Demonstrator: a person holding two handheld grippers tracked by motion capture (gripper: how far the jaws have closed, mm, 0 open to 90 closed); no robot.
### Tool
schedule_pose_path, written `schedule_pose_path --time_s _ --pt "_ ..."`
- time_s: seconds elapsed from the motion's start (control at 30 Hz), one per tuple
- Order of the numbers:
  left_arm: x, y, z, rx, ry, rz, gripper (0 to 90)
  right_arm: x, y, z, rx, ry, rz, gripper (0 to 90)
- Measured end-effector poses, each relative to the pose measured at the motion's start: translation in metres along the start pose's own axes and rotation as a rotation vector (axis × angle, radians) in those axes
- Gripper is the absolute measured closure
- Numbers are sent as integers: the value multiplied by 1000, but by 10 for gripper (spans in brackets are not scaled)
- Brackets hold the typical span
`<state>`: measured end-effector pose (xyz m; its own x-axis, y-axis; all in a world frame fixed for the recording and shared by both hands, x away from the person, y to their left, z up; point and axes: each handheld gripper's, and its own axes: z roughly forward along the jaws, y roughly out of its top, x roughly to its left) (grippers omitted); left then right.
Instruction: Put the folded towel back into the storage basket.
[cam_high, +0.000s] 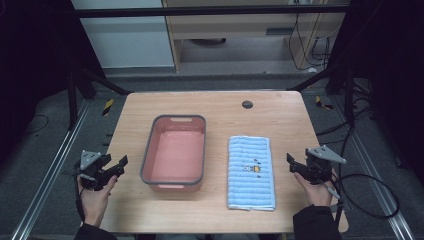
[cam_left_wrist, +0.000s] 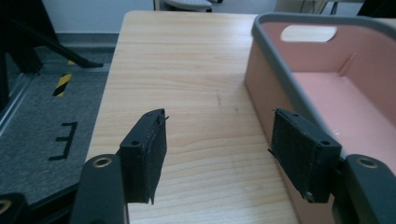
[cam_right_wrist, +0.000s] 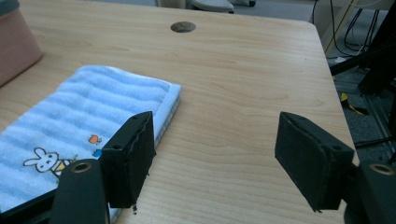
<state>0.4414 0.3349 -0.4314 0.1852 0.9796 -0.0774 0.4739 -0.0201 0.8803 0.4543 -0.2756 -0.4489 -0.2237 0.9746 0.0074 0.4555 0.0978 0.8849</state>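
Both hand-held black two-jaw grippers, left gripper (cam_high: 117, 167) and right gripper (cam_high: 294, 164), wide apart and empty at table edges; folded blue striped towel (cam_high: 251, 171) untouched beside empty pink plastic basin (cam_high: 175, 152); nothing started.

Readable marks: one only. Black "E"-shaped mark (cam_left_wrist: 63, 140) on grey floor (cam_left_wrist: 32, 154) left of table, left gripper view; reads as letter E, could be tape figure.

Towel (cam_right_wrist: 70, 121): printed picture only, white rabbit plus small orange and blue shapes; no lettering legible.

Yellow-black hazard stripe tape (cam_left_wrist: 62, 84) on floor: pattern, no text.
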Motion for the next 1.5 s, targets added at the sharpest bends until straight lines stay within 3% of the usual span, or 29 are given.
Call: schedule_pose_path --time_s 0.17,0.57,0.9,1.03,1.3,1.5 --pt "-15 9 -8 -37 -25 34 341 -1 4 -7 -20 11 9 289" --pt "-35 23 -23 -91 -78 51 337 1 14 -18 -50 35 -6 280" --pt "-53 30 -25 -96 -111 92 335 6 24 -21 -77 80 5 289" --pt "-60 33 -26 -103 -121 101 340 11 26 -17 -61 95 -16 292" --pt "-78 39 -26 -113 -151 126 346 19 42 -15 -81 128 -45 314" --pt "-94 43 -22 -118 -186 134 349 24 55 -17 -110 134 -41 313"
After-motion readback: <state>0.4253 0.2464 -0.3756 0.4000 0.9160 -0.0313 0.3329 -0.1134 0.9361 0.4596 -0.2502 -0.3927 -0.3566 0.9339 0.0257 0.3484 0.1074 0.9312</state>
